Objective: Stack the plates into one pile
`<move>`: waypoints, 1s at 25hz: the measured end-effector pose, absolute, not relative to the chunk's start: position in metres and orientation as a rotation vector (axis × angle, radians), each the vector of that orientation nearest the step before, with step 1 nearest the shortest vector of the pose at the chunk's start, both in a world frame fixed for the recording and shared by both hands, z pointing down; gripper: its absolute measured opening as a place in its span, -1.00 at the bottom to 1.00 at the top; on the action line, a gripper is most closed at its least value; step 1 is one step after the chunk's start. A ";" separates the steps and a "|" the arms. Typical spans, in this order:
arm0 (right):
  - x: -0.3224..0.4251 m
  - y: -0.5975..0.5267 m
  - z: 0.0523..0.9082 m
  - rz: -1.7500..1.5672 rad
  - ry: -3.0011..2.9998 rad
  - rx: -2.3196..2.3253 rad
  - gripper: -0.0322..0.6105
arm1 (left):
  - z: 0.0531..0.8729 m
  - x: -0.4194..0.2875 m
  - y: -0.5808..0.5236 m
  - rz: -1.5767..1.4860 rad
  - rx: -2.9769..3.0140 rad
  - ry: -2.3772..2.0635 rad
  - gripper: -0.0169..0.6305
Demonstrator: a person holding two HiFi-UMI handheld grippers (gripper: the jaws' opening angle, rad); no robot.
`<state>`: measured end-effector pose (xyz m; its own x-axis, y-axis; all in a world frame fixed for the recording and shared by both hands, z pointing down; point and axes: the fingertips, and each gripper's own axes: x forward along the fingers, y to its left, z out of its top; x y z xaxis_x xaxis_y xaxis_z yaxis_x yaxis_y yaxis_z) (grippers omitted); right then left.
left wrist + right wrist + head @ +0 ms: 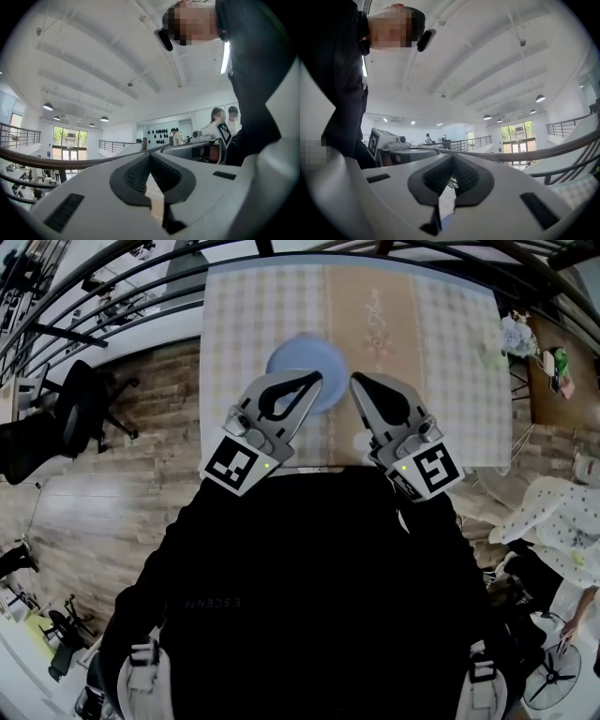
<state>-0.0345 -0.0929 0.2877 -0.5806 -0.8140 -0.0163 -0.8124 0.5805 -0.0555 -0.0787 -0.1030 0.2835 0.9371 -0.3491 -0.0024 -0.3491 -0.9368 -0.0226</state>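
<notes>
One plate pile (298,357), pale blue & round, sits near the frame's upper centre in the head view, on the left half of the surface (450,352), which has a checked cloth w/ a beige flowered strip down the middle; how many plates are in it can't be told. Just below the pile, left claw (316,378) points up-frame and its tip overlaps the pile's lower right edge. Right claw (357,381) is just beside it, to the right, tip over the beige strip. Left gripper view: left claw (150,155) pressed together, ribbed pads meeting, nothing between. Right gripper view: right claw (452,157) likewise pressed together & empty. Both those views look out across a bright hall w/ railings and ceiling lamps, not at the surface. Wearer's dark top fills the lower half of the head view. Wood floor (122,456) left of the surface, black office chair (66,413) at left edge, person (562,521) in pale clothes at lower right.
</notes>
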 end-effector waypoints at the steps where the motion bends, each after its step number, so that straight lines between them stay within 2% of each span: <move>1: -0.035 -0.092 0.290 -0.076 2.758 -1.424 -0.92 | 0.284 -0.079 -0.102 -0.004 -3.070 0.553 -0.91; 25: -0.044 -0.087 0.304 -0.109 2.781 -1.423 -0.93 | 0.302 -0.090 -0.104 -0.023 -3.101 0.592 -0.91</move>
